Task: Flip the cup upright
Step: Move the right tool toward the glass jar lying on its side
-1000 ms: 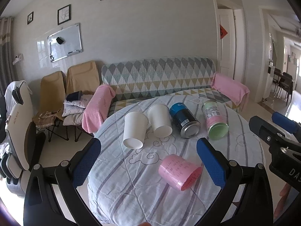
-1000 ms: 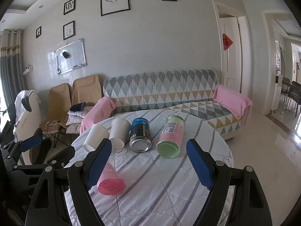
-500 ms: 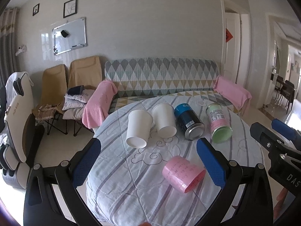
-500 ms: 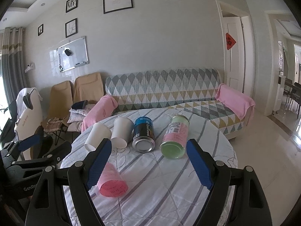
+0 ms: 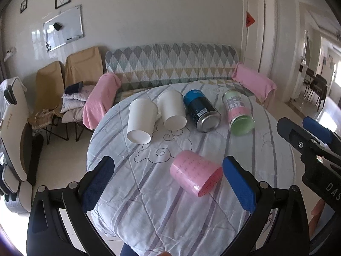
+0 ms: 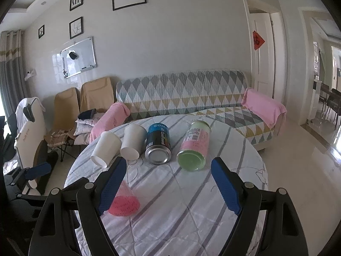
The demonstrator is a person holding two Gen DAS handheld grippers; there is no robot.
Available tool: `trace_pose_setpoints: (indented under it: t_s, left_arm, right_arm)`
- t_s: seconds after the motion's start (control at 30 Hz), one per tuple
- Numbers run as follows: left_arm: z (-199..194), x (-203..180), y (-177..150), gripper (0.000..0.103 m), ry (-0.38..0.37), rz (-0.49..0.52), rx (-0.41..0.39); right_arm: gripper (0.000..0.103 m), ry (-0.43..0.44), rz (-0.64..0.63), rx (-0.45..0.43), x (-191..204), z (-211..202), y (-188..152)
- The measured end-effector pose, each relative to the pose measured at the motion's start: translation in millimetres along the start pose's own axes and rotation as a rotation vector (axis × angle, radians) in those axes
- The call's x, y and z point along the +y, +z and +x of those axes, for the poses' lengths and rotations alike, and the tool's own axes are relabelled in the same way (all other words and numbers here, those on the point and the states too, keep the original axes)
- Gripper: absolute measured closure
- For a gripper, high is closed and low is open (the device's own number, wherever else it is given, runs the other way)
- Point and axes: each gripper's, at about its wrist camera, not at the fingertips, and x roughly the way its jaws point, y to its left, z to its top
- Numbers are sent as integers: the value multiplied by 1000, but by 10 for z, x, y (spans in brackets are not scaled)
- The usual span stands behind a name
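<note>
A pink cup (image 5: 195, 176) lies on its side on the round table, mouth toward me; in the right wrist view (image 6: 123, 201) it is partly hidden behind a finger. Two white paper cups (image 5: 141, 123) (image 5: 172, 109) lie on their sides further back, also seen in the right wrist view (image 6: 106, 149) (image 6: 133, 141). My left gripper (image 5: 168, 183) is open, hovering near the pink cup, right pad beside its rim. My right gripper (image 6: 168, 186) is open and empty above the table; it also shows in the left wrist view (image 5: 309, 134).
A blue can (image 5: 201, 111) and a green-and-pink jar (image 5: 237, 112) lie on their sides behind the cups. The table (image 5: 149, 202) has a striped quilted cloth. A sofa (image 5: 170, 64) and folding chairs (image 5: 83, 70) stand behind it.
The left gripper has tilted down and moved closer to the pink cup. The right gripper has risen and drawn back slightly. No object has moved.
</note>
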Motion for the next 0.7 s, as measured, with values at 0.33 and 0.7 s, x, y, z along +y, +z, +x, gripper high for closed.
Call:
trace_pose_setpoints:
  t_s: [0.33,0.7]
  left_arm:
    - [-12,-33,2,0,-2,6,3]
    - [41,-46,171,0,11,30,1]
  right_arm:
    - [20,0,-2,4,-7,-3,-20]
    - [20,-6,9,48,-109,171,94]
